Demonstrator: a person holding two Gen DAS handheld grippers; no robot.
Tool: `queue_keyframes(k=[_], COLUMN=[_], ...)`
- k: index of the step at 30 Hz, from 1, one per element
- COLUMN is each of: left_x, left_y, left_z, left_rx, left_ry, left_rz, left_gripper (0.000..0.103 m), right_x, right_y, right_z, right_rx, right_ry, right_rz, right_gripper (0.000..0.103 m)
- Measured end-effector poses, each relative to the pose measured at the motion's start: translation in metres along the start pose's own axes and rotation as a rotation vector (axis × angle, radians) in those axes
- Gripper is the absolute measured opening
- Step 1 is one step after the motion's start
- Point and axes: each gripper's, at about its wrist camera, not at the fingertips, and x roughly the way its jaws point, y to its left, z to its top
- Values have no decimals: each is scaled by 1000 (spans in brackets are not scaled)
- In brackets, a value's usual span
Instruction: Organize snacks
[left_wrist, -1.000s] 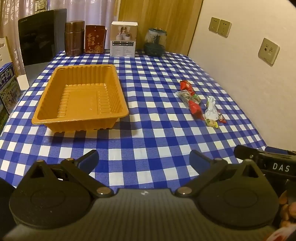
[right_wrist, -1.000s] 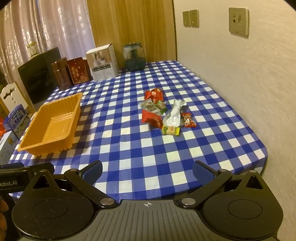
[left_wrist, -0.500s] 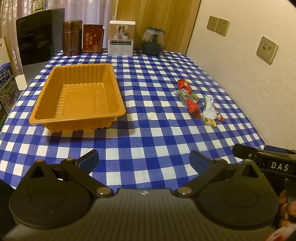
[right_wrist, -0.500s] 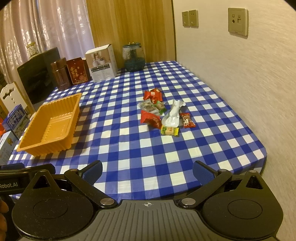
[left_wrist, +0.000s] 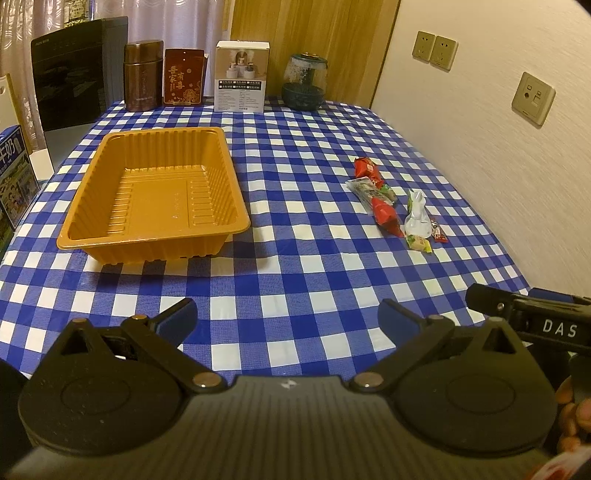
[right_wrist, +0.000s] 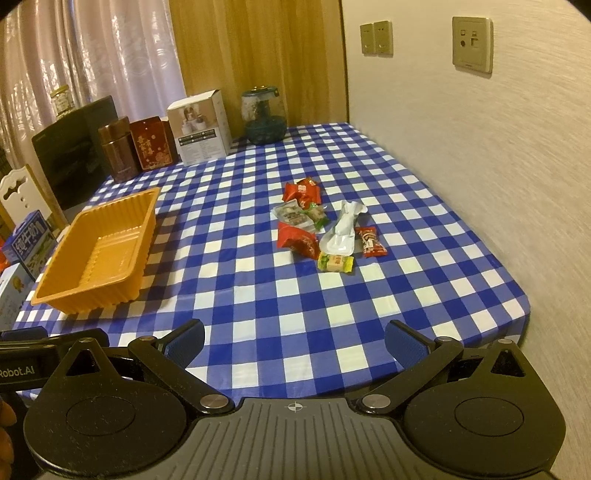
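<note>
- Right gripper (right_wrist: 294, 338), near edge: jaws spread wide, empty, above blue-checked tablecloth (right_wrist: 258, 295).
- Orange tray (right_wrist: 66, 295), left: empty.
- Snack cluster, centre-right, well apart from tray: red packets (right_wrist: 301, 190) farthest, clear packet (right_wrist: 291, 216), red pouch (right_wrist: 298, 242), white wrapper (right_wrist: 341, 230), small red candy (right_wrist: 370, 242), green-yellow candy (right_wrist: 335, 263) nearest.
- Far edge: brown canister (right_wrist: 119, 149), red box (right_wrist: 151, 144), white carton (right_wrist: 199, 127), glass jar (right_wrist: 263, 116).

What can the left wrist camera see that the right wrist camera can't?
Only the left wrist view shows the right gripper's side, marked DAS. Only the right wrist view shows a jar by the curtain and a white chair back. Both show the empty orange tray, the snack pile, the checked tablecloth and each camera's own open gripper: left gripper, right gripper.
</note>
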Motion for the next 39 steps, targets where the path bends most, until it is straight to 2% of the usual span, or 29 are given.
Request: queue_keyframes(k=[39], left_x=[1], left_y=[-1], left_z=[0], left_rx=[-2], left_ry=[2], left_rz=[-3], left_gripper=[103], right_x=[1], right_y=[-2], right_z=[-1], right_rx=[1], right_ry=[-1], right_rz=[-3], right_gripper=[103])
